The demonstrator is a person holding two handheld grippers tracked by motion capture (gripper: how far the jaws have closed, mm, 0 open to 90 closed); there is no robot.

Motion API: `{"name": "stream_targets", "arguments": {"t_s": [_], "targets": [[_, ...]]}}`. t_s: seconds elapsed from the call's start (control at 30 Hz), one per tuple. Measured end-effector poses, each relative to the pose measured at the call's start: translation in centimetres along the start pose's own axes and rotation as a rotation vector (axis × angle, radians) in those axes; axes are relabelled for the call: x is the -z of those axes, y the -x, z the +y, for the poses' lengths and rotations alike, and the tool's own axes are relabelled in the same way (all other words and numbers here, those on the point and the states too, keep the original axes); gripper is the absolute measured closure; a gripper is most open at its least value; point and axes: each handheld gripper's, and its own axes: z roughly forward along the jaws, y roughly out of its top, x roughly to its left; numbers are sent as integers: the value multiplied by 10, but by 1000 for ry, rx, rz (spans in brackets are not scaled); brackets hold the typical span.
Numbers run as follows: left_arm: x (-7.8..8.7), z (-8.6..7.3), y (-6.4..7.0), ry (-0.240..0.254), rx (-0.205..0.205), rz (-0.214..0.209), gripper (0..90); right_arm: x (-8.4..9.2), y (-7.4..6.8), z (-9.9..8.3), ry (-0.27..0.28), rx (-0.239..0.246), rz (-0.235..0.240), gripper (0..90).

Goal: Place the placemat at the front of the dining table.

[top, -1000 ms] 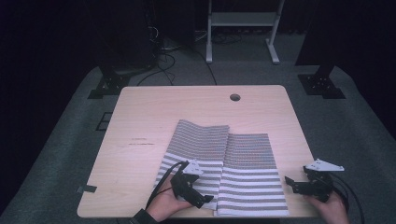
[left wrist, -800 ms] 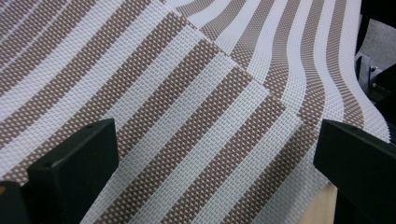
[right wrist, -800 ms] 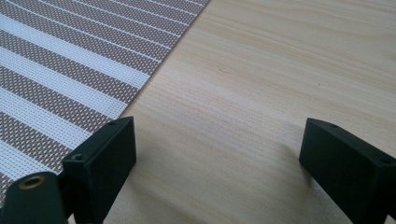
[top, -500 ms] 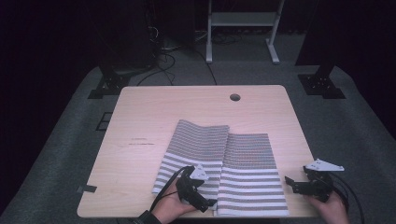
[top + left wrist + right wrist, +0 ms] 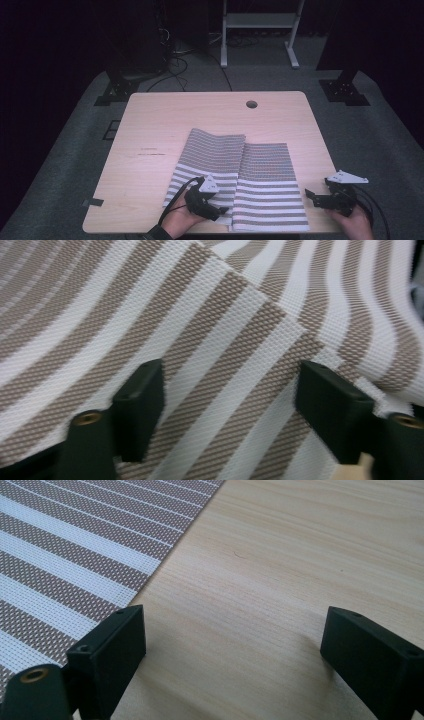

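My left gripper (image 5: pixel 216 209) spreads wide over the brown-and-white striped woven cloth (image 5: pixel 250 185); my right gripper (image 5: pixel 314 196), equally wide, hovers above the bare light wooden desk (image 5: pixel 165 125) beside it.

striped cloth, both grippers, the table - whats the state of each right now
striped cloth: flat on the table, two panels overlapping down the middle, not lifted
left gripper: open, jaws spread over the cloth's near edge, gripping nothing
right gripper: open, over bare wood just right of the cloth, holding nothing
table: light wood, small round hole near its far edge
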Motion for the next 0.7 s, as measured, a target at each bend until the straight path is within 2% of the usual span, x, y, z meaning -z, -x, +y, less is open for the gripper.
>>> {"name": "stream_targets", "arguments": {"t_s": [0.03,0.1,0.13,0.17,0.2,0.37,0.43,0.53,0.57,0.7], "targets": [[-1,0,2,5,17,-13,93,0,0,0,0,0,0,96],[-3,-1,6,13,22,-7,36,0,0,0,0,0,0,96],[-4,-2,9,15,16,7,16,0,0,0,0,-1,0,96],[-7,-3,15,16,-10,51,10,0,0,0,0,0,0,96],[-8,-4,17,15,-19,62,9,0,0,0,0,0,1,96],[-8,-6,18,27,-32,74,15,0,0,0,0,0,0,96],[-7,-6,19,22,-45,79,50,0,0,0,0,0,0,96],[-6,-6,18,27,-49,71,103,0,0,0,0,0,0,96],[-6,-6,19,30,-65,58,130,0,0,0,0,0,0,96],[-6,-6,19,38,-70,54,162,0,0,0,0,1,1,96]]}}
